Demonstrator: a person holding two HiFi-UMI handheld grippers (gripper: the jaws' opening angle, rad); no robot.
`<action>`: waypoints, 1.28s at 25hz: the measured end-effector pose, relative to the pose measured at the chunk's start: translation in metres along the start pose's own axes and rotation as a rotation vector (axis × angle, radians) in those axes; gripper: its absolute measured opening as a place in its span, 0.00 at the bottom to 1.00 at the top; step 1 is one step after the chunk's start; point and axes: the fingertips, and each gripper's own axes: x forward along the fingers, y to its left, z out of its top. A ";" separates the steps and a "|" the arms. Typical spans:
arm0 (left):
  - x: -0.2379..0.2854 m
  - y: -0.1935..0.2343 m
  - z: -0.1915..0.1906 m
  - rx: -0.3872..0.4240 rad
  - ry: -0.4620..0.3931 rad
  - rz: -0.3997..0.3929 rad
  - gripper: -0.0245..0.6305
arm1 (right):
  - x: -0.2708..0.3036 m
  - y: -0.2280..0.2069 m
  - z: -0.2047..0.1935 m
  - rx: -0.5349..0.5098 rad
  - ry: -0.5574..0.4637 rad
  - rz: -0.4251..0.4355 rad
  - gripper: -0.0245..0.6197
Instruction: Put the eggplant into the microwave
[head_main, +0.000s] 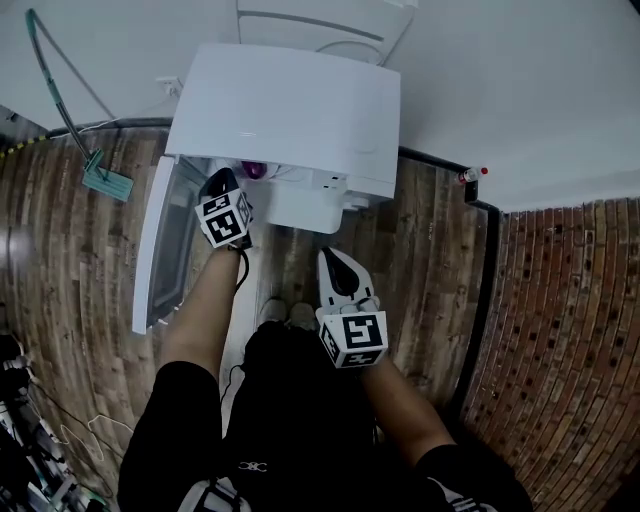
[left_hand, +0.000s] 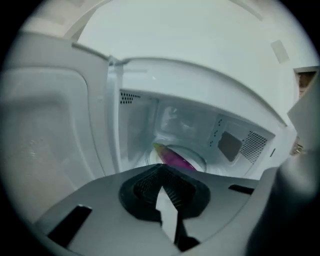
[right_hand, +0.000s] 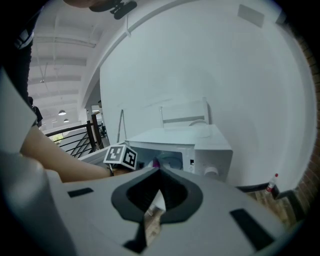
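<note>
The white microwave (head_main: 290, 115) stands on the wooden floor with its door (head_main: 158, 245) swung open to the left. The purple eggplant (head_main: 254, 169) lies inside it; in the left gripper view the eggplant (left_hand: 172, 158) rests on the round glass plate (left_hand: 197, 161). My left gripper (head_main: 220, 184) is at the microwave's mouth, just left of the eggplant, jaws shut and empty (left_hand: 161, 166). My right gripper (head_main: 334, 258) hangs lower and nearer to me, in front of the microwave, also shut with nothing in it (right_hand: 159, 171).
A small red-capped bottle (head_main: 472, 175) stands by the wall at the right. A green-headed mop (head_main: 105, 178) leans at the left. White furniture (head_main: 320, 25) sits behind the microwave. The person's shoes (head_main: 287, 313) are just in front of it.
</note>
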 end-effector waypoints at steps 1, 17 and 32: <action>-0.014 -0.002 0.002 0.001 0.007 -0.015 0.04 | -0.004 0.005 0.008 -0.001 0.004 0.002 0.05; -0.269 -0.102 0.151 0.080 -0.068 -0.274 0.04 | -0.069 0.052 0.193 0.026 -0.108 -0.024 0.05; -0.325 -0.157 0.245 0.254 -0.142 -0.404 0.04 | -0.090 0.043 0.281 -0.014 -0.243 -0.082 0.05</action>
